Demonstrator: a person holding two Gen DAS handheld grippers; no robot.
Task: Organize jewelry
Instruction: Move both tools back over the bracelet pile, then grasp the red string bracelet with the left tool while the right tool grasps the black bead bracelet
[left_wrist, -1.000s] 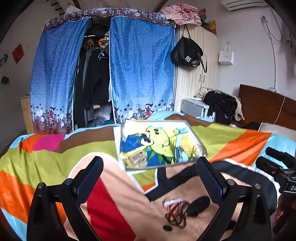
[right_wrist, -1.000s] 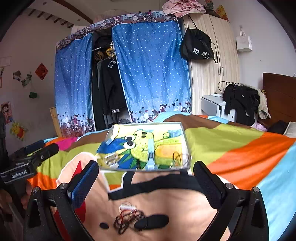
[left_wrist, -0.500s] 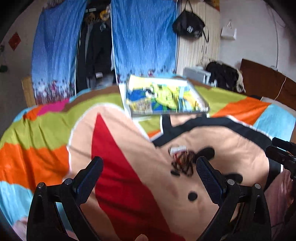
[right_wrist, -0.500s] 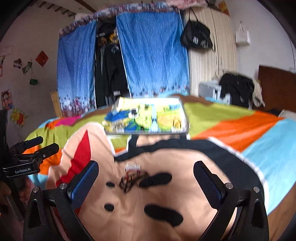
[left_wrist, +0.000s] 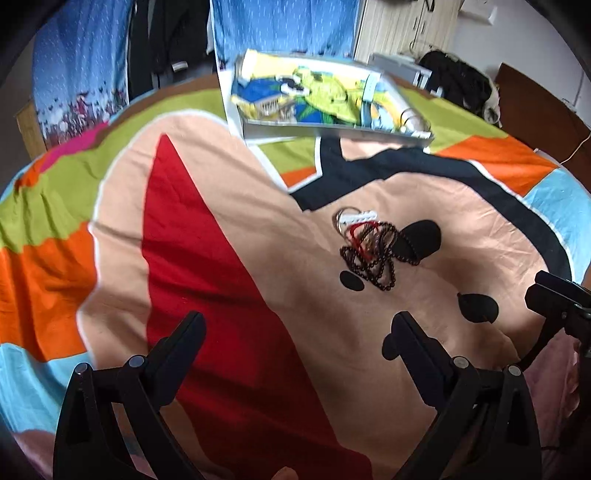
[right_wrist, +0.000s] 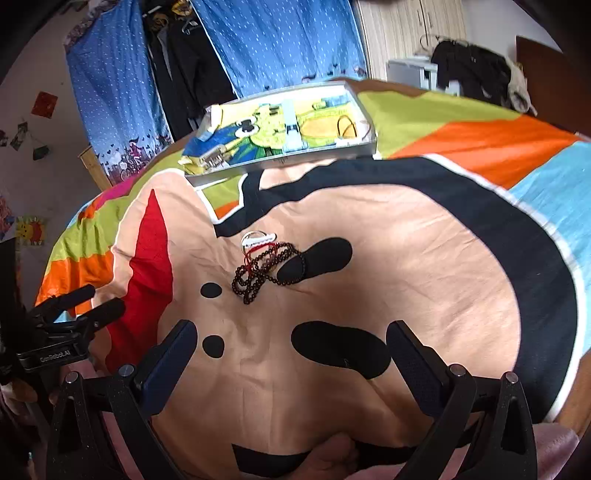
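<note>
Now, step: reach for the tangled jewelry pile lying mid-bed on the bedspread.
Left gripper: jaws spread wide, holding nothing, near edge, pile far-right of it.
Right gripper: likewise agape and empty, pile just beyond, slightly left.
Tray: far side, well apart from pile.
Advice: pinch one bead strand at its loose edge, lift slowly, avoid dragging the red cord.

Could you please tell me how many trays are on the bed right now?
1. The tray lies at the far side of the bed, beyond the bead pile. Nothing suggests another, though the views miss part of the bed.
</note>
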